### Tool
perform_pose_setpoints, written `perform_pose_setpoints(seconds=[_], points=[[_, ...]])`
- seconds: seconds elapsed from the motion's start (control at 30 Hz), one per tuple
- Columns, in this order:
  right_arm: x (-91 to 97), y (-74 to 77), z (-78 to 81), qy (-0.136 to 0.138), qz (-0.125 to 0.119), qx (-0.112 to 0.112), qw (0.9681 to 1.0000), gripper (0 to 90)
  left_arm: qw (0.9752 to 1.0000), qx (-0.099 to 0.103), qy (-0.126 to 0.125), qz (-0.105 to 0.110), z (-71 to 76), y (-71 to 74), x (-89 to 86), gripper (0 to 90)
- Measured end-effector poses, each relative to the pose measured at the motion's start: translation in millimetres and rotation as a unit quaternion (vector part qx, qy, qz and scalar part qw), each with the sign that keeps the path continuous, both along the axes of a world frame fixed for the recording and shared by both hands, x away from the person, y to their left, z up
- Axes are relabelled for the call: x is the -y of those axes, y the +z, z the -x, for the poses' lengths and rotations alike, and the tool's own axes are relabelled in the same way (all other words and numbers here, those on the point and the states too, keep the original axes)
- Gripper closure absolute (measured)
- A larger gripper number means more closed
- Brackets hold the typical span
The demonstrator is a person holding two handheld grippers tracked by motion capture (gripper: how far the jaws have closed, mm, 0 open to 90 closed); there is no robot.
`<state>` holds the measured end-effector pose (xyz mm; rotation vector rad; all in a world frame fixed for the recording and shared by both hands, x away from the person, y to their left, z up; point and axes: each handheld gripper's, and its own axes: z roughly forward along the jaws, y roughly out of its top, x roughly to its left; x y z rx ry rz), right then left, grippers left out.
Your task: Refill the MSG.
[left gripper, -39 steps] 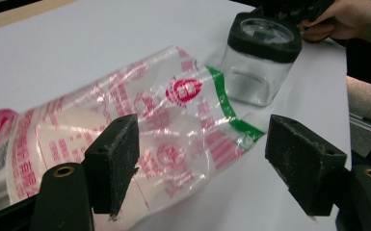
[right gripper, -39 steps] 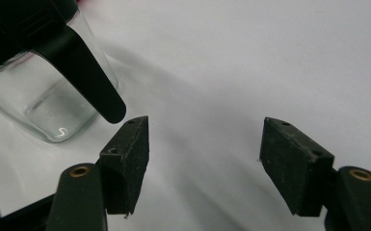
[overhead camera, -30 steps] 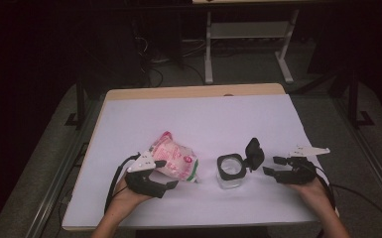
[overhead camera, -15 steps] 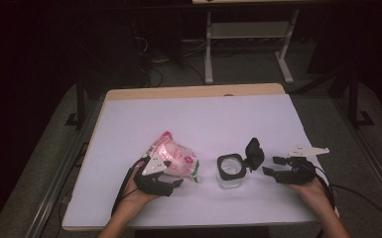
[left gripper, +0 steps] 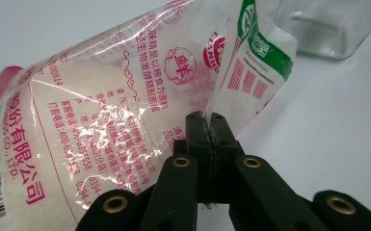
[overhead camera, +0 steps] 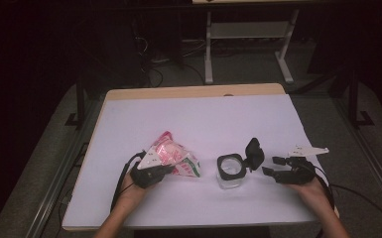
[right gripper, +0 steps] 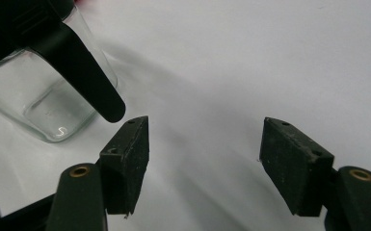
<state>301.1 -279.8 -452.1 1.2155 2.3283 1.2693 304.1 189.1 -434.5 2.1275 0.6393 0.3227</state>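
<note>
On the bench lie one pink-printed bag, its edge pinched in the just-closed left gripper, and one glass jar beside the empty, half-open right gripper.

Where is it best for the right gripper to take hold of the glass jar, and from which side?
Probably the clear square body of the glass jar, below its black rim, coming level from the right gripper side; its flat walls suit the pads, and the raised lid blocks higher up.
</note>
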Motion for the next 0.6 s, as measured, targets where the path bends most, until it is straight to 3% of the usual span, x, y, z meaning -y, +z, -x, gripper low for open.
perform_pose_setpoints(seconds=[0.07, 0.27, 0.37, 0.5, 0.6], points=[[0.0, -0.1, 0.0, 0.0, -0.001, -0.001, 1.0, 34.0, 1.0, 0.001, -0.004, 0.005, -1.1, 2.4, -2.3, 90.0], [0.7, -0.6, -0.3, -0.003, -0.002, -0.005, 1.0, 34.0, 0.9982, 0.018, -0.004, 0.057, -2.8, 18.9, -13.4, 90.0], [1.0, -1.0, -0.7, -0.002, -0.002, -0.004, 1.0, 34.0, 0.9972, 0.021, -0.006, 0.071, -5.0, 26.9, -17.6, 90.0], [1.4, -1.4, -1.1, -0.002, -0.002, -0.003, 1.0, 34.0, 0.9912, 0.023, -0.002, 0.131, -5.9, 39.7, -27.3, 90.0], [1.5, -1.3, -1.1, -0.003, -0.003, -0.004, 1.0, 34.0, 0.9878, 0.034, 0.002, 0.152, -3.7, 49.4, -33.5, 90.0]])
